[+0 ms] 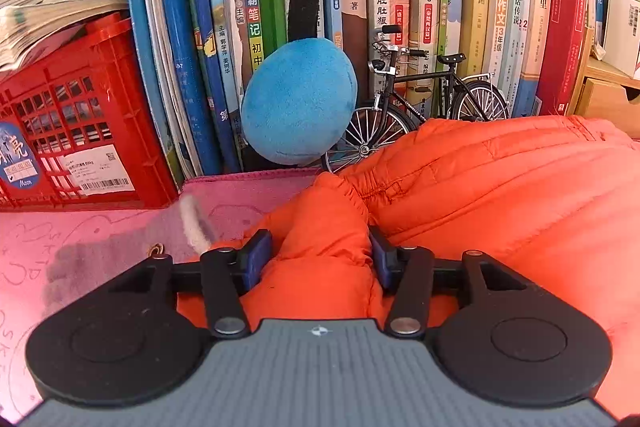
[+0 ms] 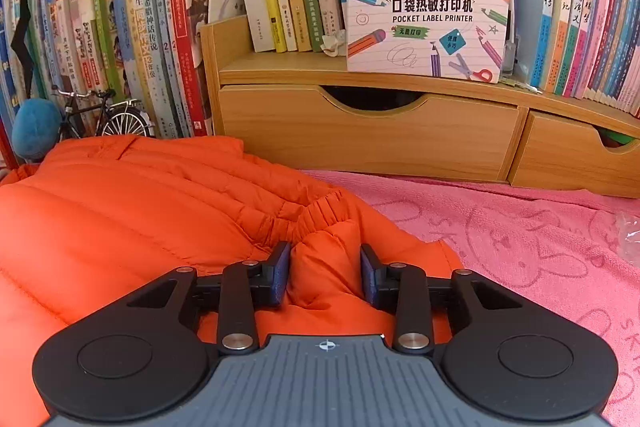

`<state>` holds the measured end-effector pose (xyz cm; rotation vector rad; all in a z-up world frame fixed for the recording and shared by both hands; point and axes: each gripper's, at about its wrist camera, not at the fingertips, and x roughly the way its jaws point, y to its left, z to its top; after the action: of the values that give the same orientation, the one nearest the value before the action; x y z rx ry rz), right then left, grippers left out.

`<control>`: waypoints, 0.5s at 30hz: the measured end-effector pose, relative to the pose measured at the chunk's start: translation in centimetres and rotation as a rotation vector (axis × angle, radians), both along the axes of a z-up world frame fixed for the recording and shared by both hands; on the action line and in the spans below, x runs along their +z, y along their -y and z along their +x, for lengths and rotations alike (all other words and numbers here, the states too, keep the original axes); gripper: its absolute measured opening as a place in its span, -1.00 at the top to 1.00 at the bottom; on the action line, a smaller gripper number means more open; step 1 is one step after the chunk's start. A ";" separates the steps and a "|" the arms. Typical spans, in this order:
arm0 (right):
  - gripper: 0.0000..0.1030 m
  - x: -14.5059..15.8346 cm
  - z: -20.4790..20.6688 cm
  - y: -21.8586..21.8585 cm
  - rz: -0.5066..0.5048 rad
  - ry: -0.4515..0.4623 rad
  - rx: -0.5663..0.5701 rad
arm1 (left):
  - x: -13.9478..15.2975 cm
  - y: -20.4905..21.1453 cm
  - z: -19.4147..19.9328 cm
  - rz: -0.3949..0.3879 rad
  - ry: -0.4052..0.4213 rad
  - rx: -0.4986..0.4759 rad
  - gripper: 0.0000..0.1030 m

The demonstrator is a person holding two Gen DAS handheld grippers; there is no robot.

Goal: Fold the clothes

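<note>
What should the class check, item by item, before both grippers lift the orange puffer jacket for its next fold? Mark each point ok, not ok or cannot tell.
1. Left gripper has a bunch of the orange puffer jacket between its pads: ok.
2. Right gripper has a fold near the elastic cuff between its pads: ok.
3. Grip firm enough to lift: cannot tell.
4. Model bicycle stands close behind the jacket, which overlaps its front wheel in the left view: not ok.
5. Blue plush ball sits clear of the jacket: ok.
6. Pink towel to the right is free for laying the fold: ok.
</note>
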<state>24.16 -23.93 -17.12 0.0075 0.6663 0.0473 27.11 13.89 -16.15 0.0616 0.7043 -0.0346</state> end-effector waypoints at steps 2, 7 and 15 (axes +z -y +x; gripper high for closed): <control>0.28 -0.2 -0.1 0.1 0.009 0.007 -0.008 | -0.1 -0.2 -0.1 -0.015 0.008 0.004 -0.01; 0.12 -0.6 -0.2 0.7 0.049 0.019 -0.051 | -0.3 -0.8 -0.3 -0.052 0.017 0.013 -0.05; -0.10 -0.8 0.3 1.0 0.062 -0.010 -0.097 | -0.2 -0.3 0.0 -0.023 -0.001 0.023 -0.08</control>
<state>24.45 -24.89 -17.96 0.1003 0.6738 -0.0256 27.07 14.22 -16.31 0.0314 0.7058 -0.0211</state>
